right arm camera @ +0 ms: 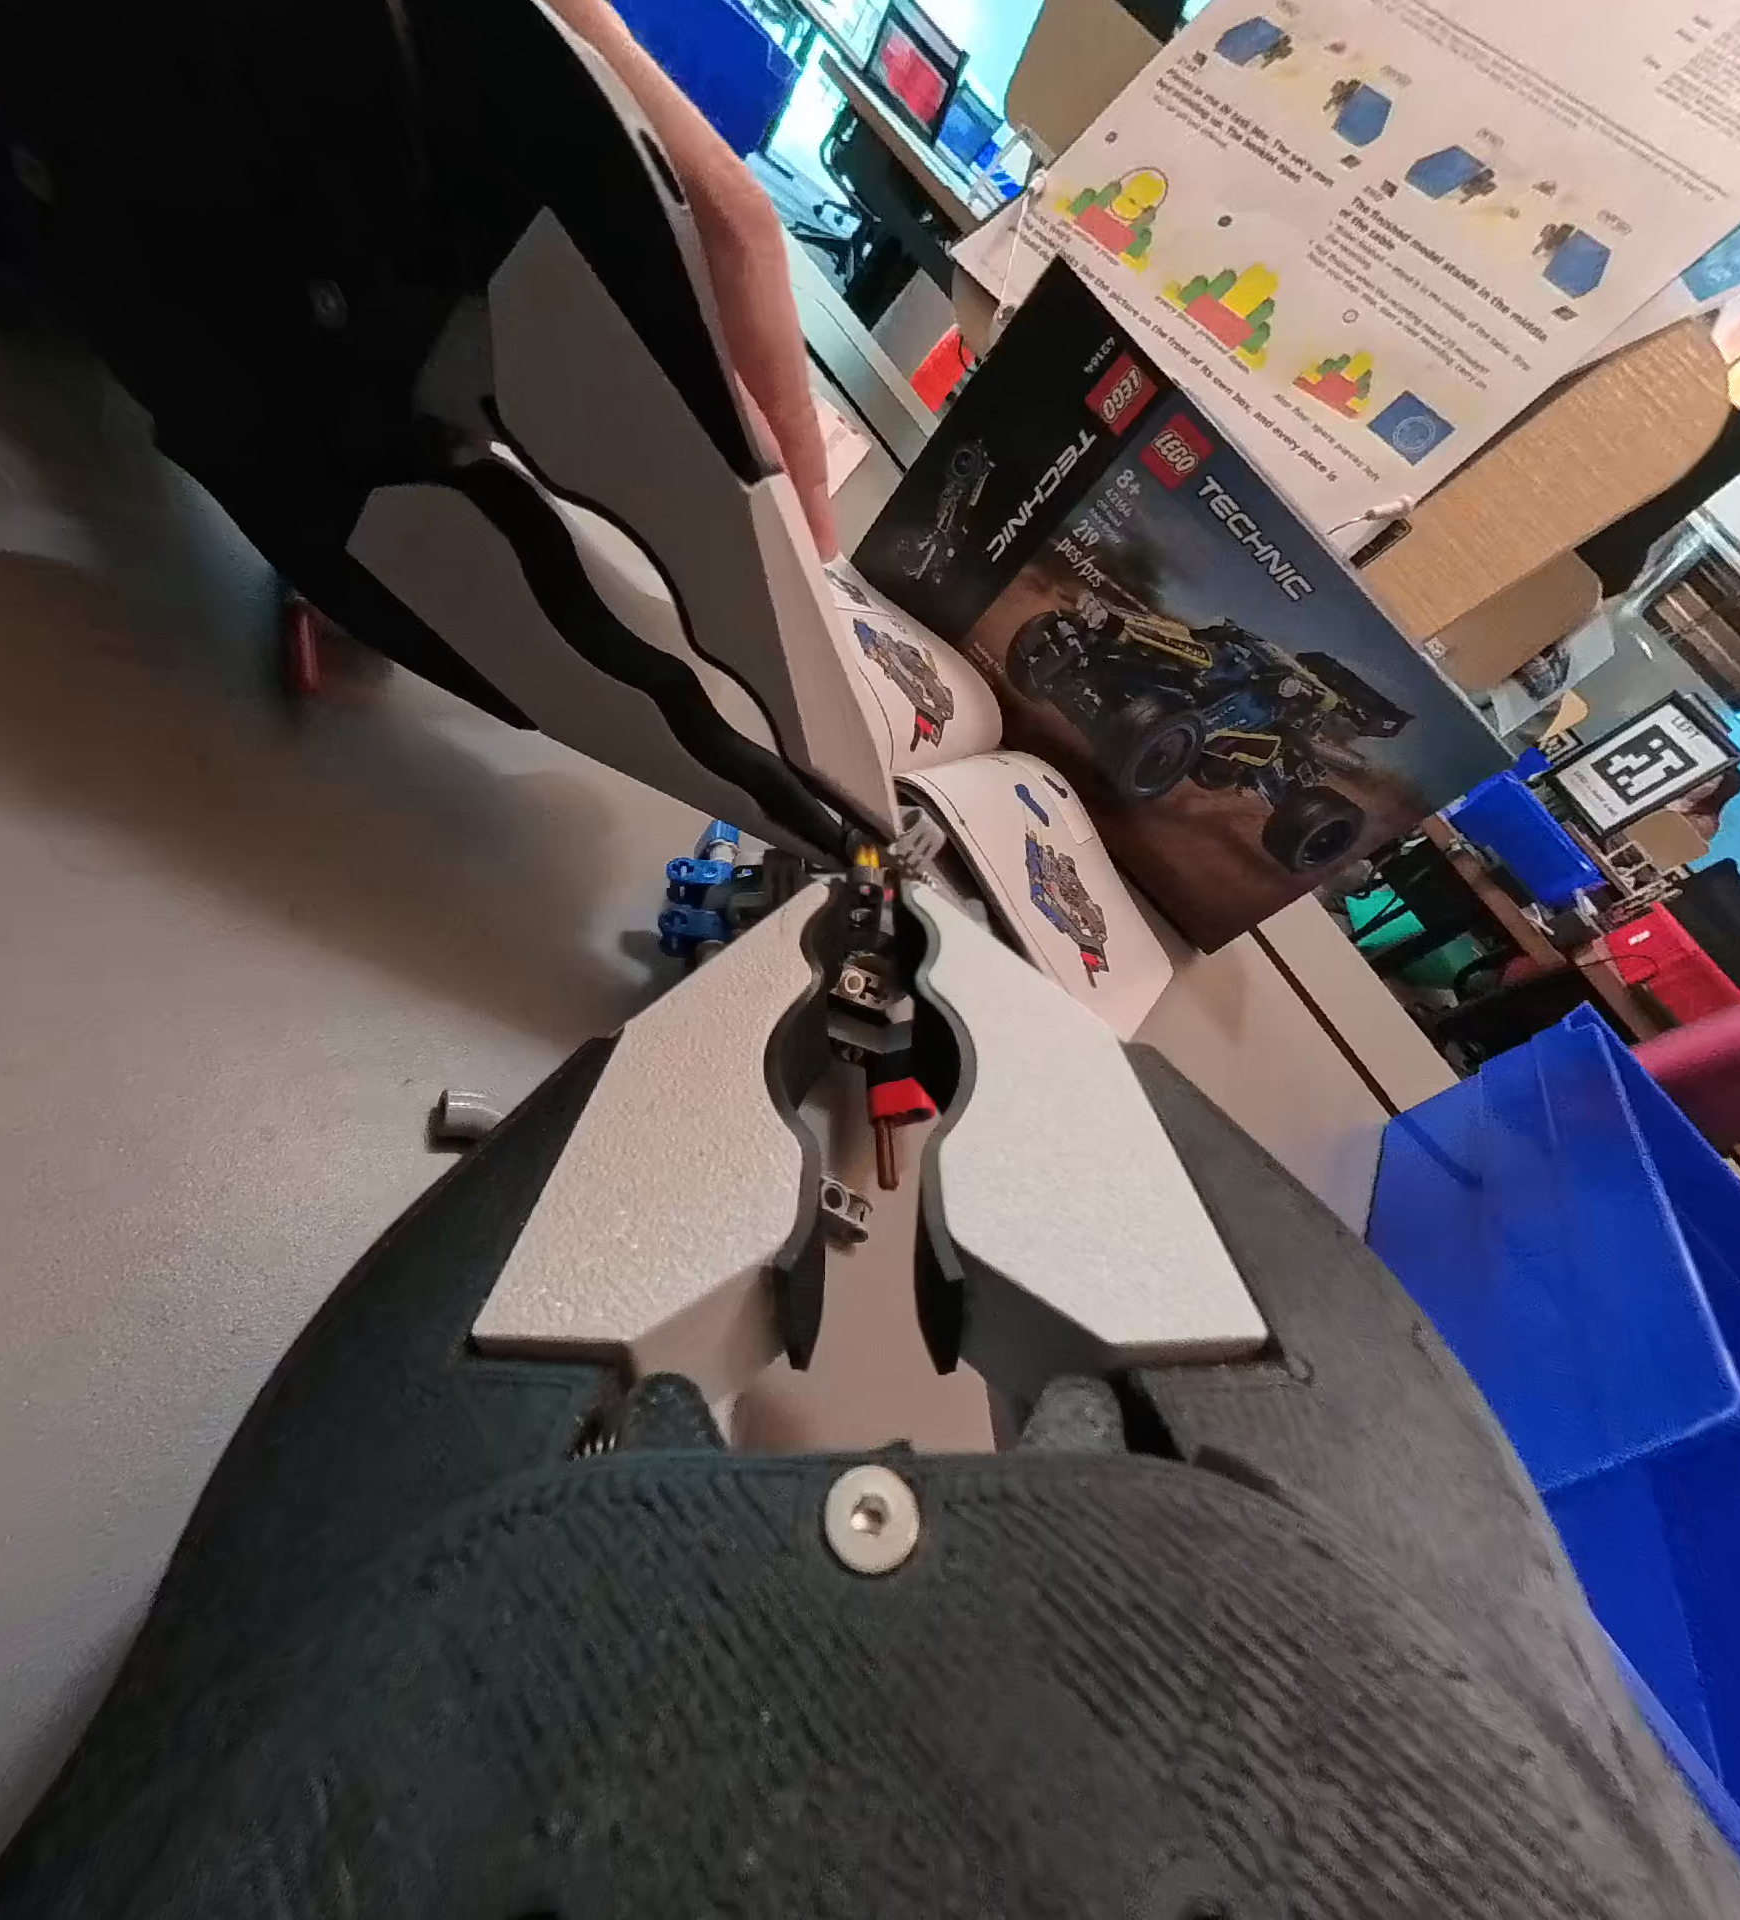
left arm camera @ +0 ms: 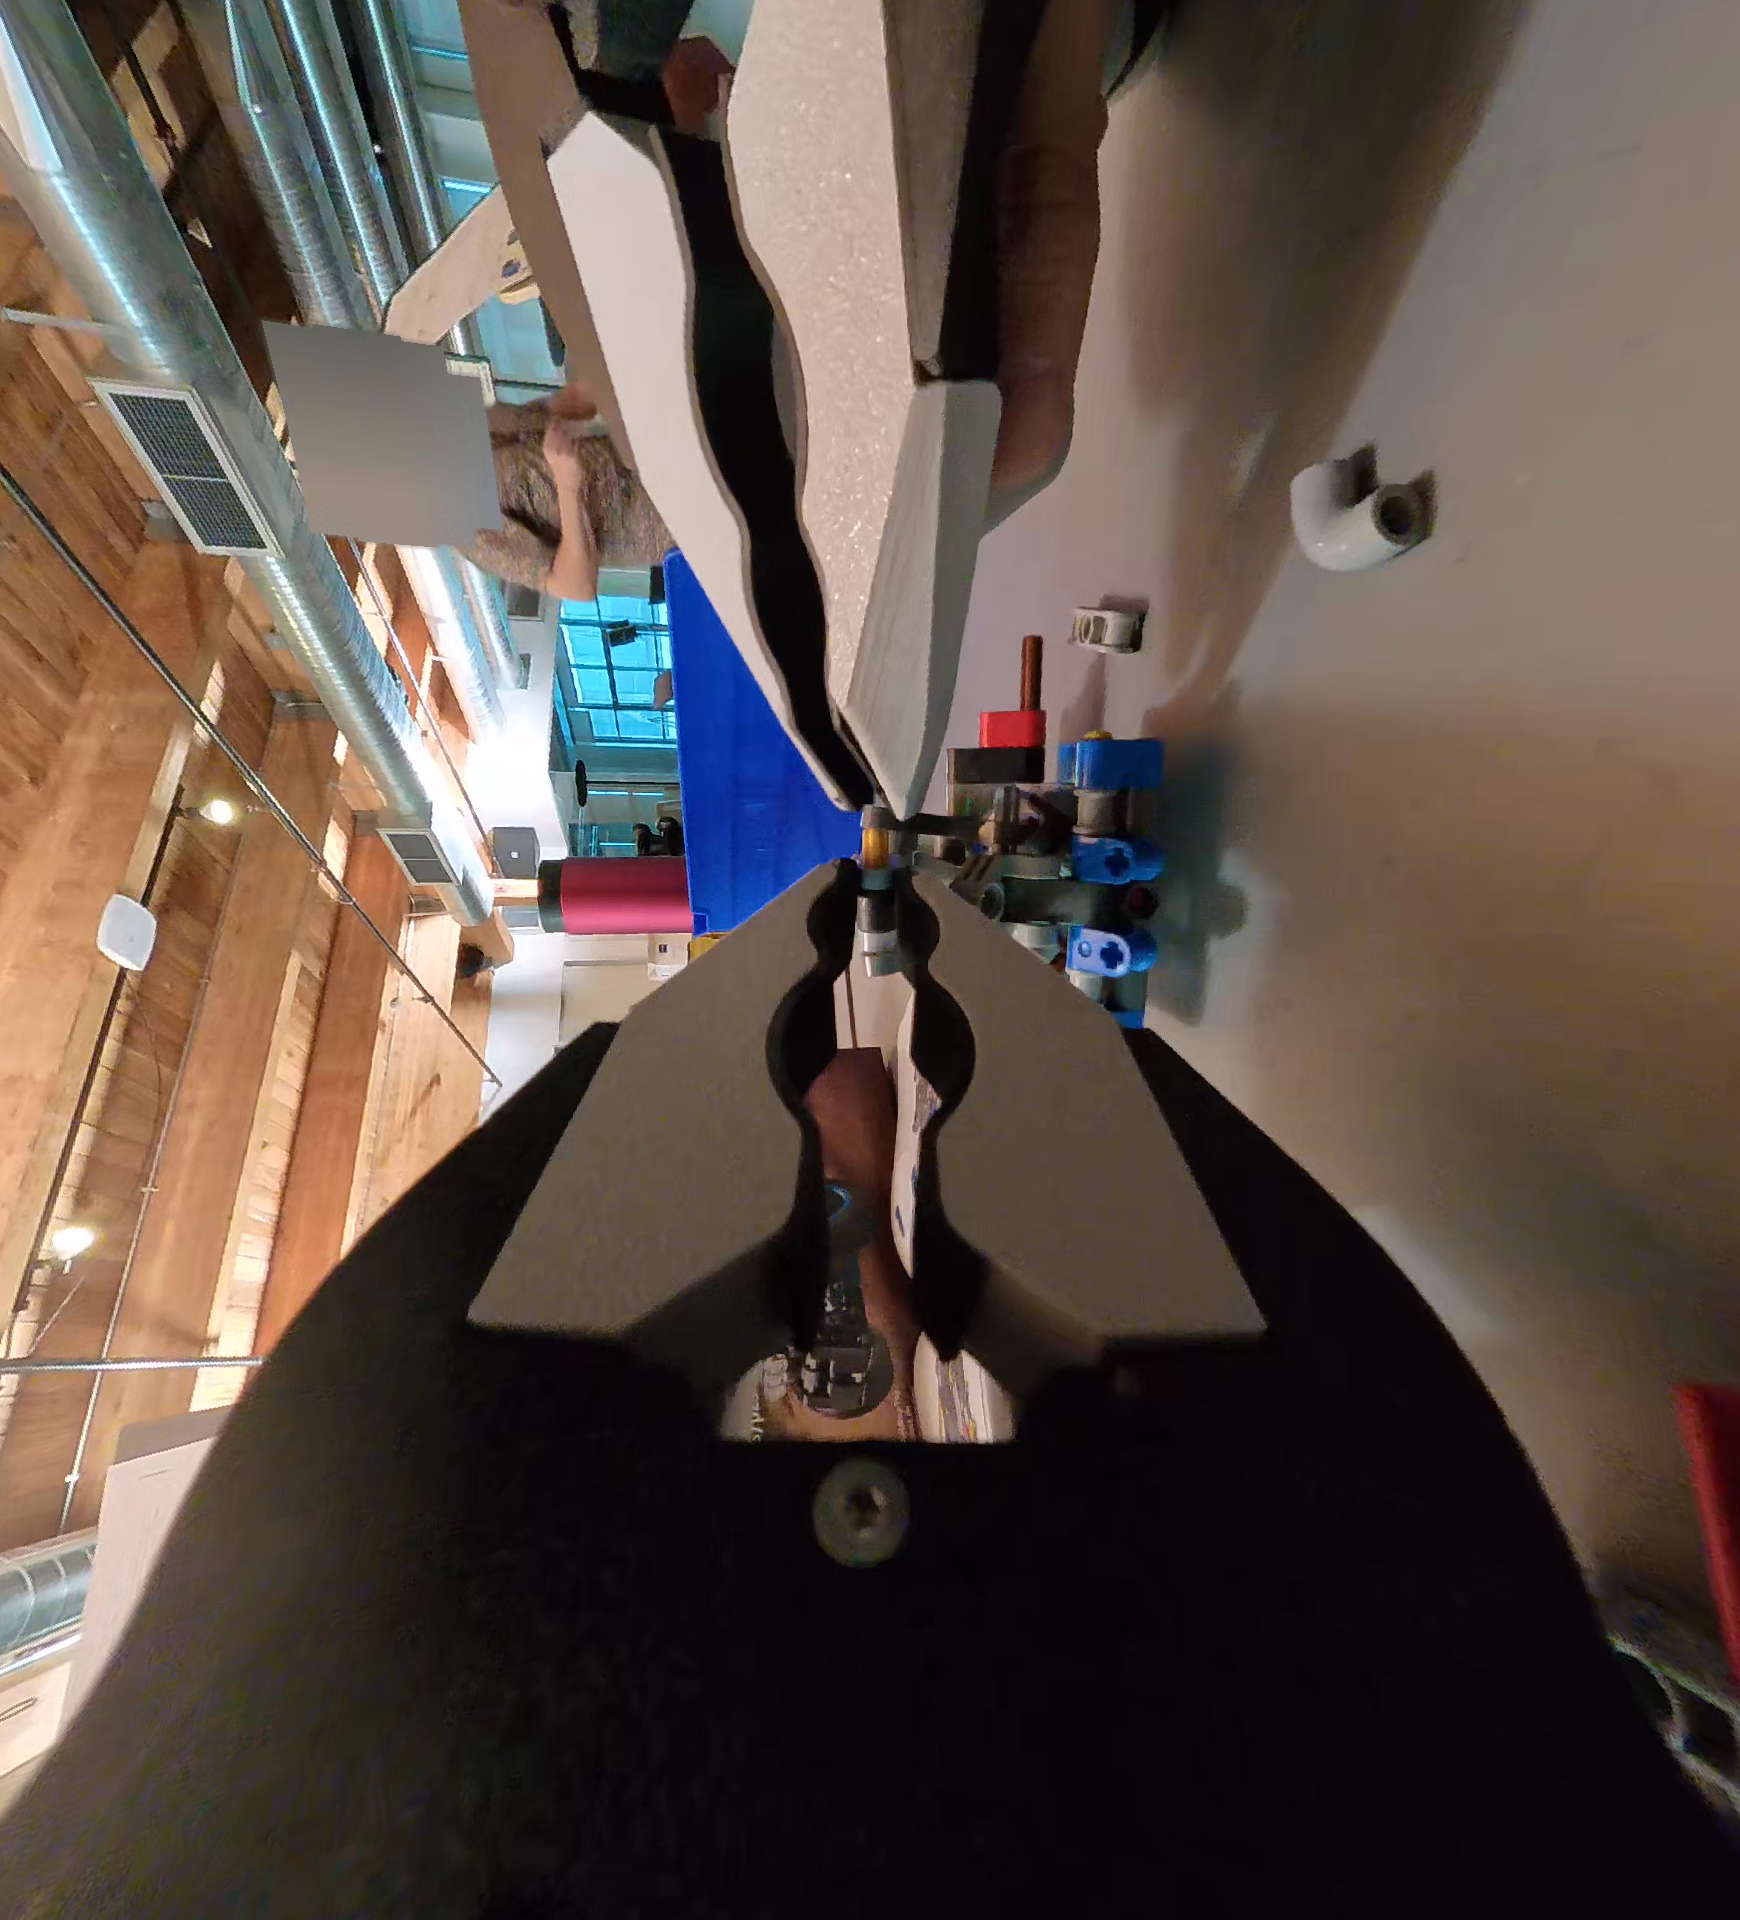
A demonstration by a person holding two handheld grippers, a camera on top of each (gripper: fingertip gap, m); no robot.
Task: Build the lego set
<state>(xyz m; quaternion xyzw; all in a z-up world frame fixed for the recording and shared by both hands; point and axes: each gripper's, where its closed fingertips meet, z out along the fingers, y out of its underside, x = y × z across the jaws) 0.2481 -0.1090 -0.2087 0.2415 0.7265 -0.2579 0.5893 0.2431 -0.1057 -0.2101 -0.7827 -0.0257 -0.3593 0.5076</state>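
A small brick assembly of grey, black and blue parts stands on the pale table. A red piece on a brown axle sticks out of its side. A short column with a yellow piece over a grey stub rises from it. My left gripper is shut on this column, its tips on the grey stub. My right gripper is shut on the dark body of the assembly, just under the yellow piece. Each gripper's tips meet the other's there: the right gripper in the left wrist view, the left gripper in the right wrist view.
An open instruction booklet and a printed toy box lie beyond the assembly. A blue bin stands to the right. Loose grey parts lie on the table. A red tube lies near my left gripper's body. The tips of both grippers are at nearly the same place.
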